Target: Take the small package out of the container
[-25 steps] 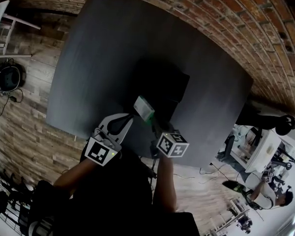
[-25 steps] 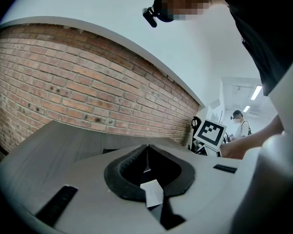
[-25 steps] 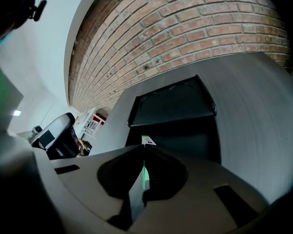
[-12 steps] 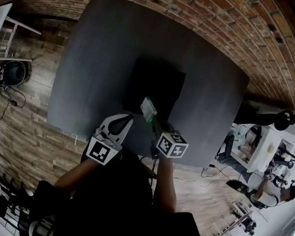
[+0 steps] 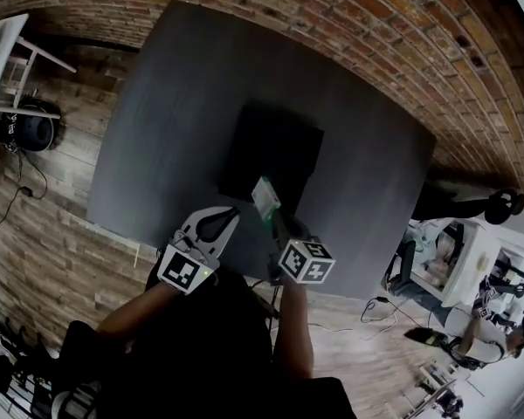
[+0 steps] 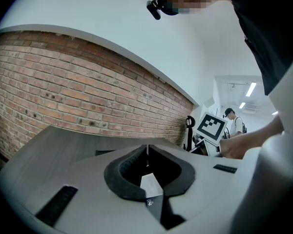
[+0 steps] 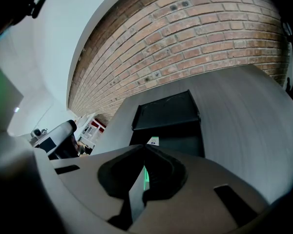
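Observation:
A black open container (image 5: 275, 147) sits mid-table; in the right gripper view the container (image 7: 166, 111) lies just beyond the jaws. My right gripper (image 5: 269, 216) is shut on the small green-and-white package (image 5: 265, 197) and holds it above the container's near edge. In the right gripper view a green sliver of the package (image 7: 145, 178) shows between the jaws of the right gripper (image 7: 144, 147). My left gripper (image 5: 230, 210) hovers beside it on the left, over the table's near edge, jaws closed tip to tip. In its own view the left gripper (image 6: 147, 146) holds nothing.
The dark grey table (image 5: 175, 103) stands against a brick wall (image 5: 402, 24) on a wooden floor (image 5: 35, 234). A white chair (image 5: 9, 51) is at the far left. A person (image 5: 498, 334) and equipment stand at the lower right.
The right gripper has lifted the package a little, up and slightly right over the container's near edge. The left gripper has risen a little alongside it.

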`<state>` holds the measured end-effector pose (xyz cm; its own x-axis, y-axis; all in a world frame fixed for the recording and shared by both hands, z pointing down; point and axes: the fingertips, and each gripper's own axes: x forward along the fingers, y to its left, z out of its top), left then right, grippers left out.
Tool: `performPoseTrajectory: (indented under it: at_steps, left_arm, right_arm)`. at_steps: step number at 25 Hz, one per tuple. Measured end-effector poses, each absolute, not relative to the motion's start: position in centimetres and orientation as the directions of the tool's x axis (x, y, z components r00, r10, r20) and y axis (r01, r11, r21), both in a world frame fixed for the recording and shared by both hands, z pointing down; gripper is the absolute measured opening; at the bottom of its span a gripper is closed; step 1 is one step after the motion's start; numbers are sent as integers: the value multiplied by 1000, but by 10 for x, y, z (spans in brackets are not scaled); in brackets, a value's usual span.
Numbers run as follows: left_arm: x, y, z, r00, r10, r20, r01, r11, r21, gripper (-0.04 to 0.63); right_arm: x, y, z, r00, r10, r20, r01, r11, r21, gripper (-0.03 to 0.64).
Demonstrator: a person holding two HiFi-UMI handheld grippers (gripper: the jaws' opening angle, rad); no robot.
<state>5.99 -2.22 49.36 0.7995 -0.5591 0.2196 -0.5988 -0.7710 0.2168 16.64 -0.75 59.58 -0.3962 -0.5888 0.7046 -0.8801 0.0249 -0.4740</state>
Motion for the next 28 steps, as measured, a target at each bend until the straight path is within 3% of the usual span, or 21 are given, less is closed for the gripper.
performPoseTrajectory:
  at_steps: [28]
  left_arm:
    - [66,73,416,797,-591,124,-604,-781,158,41]
  right_arm:
    - [179,100,527,-347,-730,589,-884,46,-465,26]
